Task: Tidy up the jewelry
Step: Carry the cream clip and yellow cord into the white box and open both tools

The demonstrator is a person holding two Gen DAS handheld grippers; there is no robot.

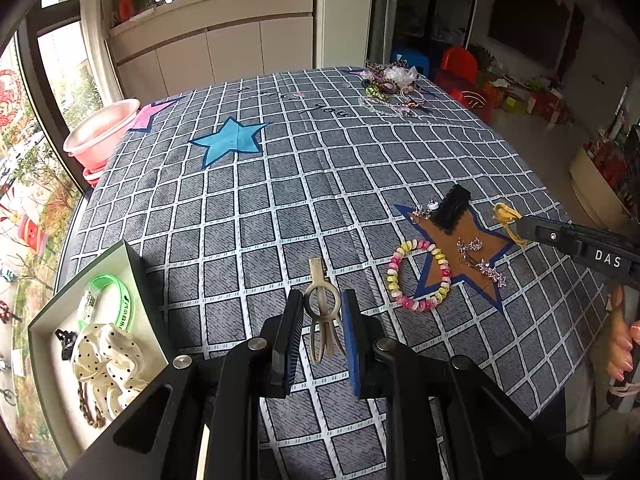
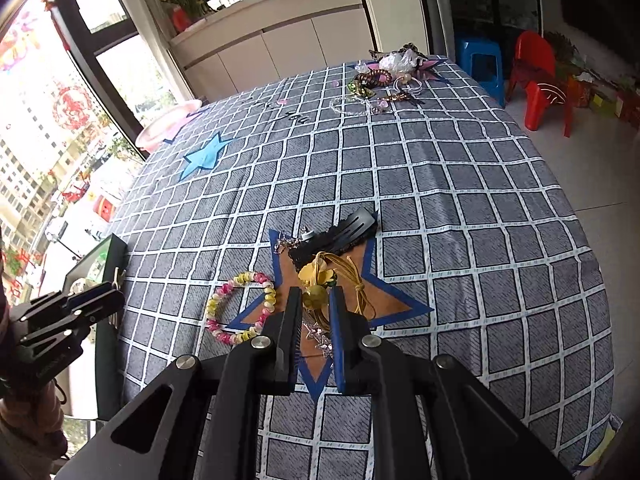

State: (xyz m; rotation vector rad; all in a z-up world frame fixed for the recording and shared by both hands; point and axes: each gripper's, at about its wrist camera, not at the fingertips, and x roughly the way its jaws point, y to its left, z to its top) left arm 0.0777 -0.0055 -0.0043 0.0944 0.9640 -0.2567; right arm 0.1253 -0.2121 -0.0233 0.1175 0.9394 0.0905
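My left gripper (image 1: 322,303) is shut on a beige hair clip (image 1: 322,308) and holds it above the checked cloth, right of a white box (image 1: 52,308) that holds a dotted scrunchie (image 1: 105,356) and a green band (image 1: 114,300). My right gripper (image 2: 316,294) is shut on a yellow flower ornament with cords (image 2: 316,282) over the brown star patch (image 2: 384,304); it also shows in the left wrist view (image 1: 507,216). On the patch lie a black comb clip (image 1: 452,210), star earrings (image 1: 482,258) and a pink-yellow coil bracelet (image 1: 418,274).
A heap of more jewelry (image 1: 394,88) lies at the table's far right corner. A pink basin (image 1: 100,132) stands off the far left edge. A blue star patch (image 1: 230,140) marks the cloth. Red chairs (image 2: 538,80) stand on the floor to the right.
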